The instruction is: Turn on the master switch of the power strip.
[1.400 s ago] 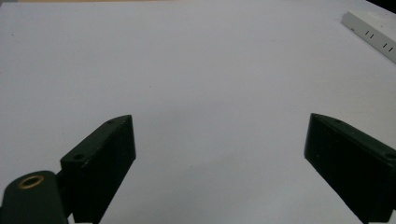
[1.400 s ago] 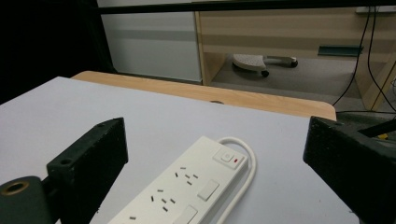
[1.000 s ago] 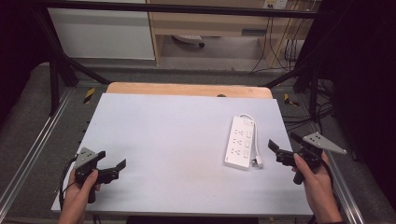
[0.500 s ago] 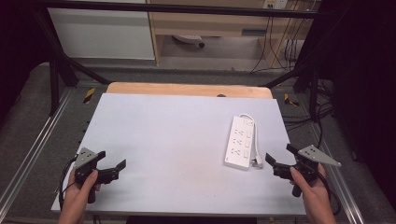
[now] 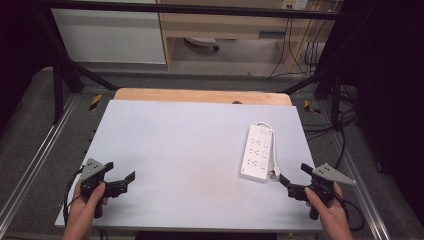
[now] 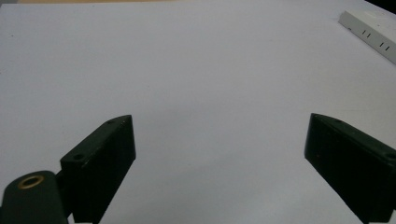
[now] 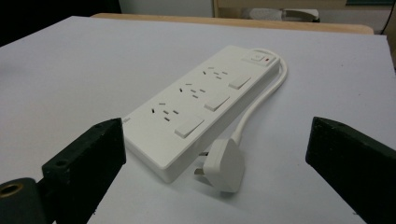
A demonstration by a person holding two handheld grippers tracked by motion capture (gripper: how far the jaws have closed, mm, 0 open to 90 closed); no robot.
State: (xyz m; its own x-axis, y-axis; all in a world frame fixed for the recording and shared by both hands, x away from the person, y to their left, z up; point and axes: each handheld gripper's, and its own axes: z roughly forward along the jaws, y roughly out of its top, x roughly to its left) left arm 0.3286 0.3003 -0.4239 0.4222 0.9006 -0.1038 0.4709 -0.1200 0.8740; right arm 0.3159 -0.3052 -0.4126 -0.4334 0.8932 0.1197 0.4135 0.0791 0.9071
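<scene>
Right gripper [image 5: 291,186] low at the near right corner of the counter [image 5: 190,150], jaws spread wide with nothing between them — and lined up on the white power strip [image 5: 258,152] just ahead. The strip lies flat toward the right side of the counter, its cord [image 7: 261,100] looping down the far edge to the three-pin plug [image 7: 223,167], which rests loose on the surface just beside the strip's near end. My left gripper [image 5: 121,182] sits well apart at the near left, jaws also open and empty, bare counter in front of it.

How will it handle? I'd judge the strip a rigid plastic body, light, smooth enough to skid if I nudge it instead of pinching. Best hold looks like across its narrow width at the near end, clear of the rocker switches [image 7: 189,126]. The plug is small and chunky — an easy pinch across its flat sides — but the stiff cord will tug back
</scene>
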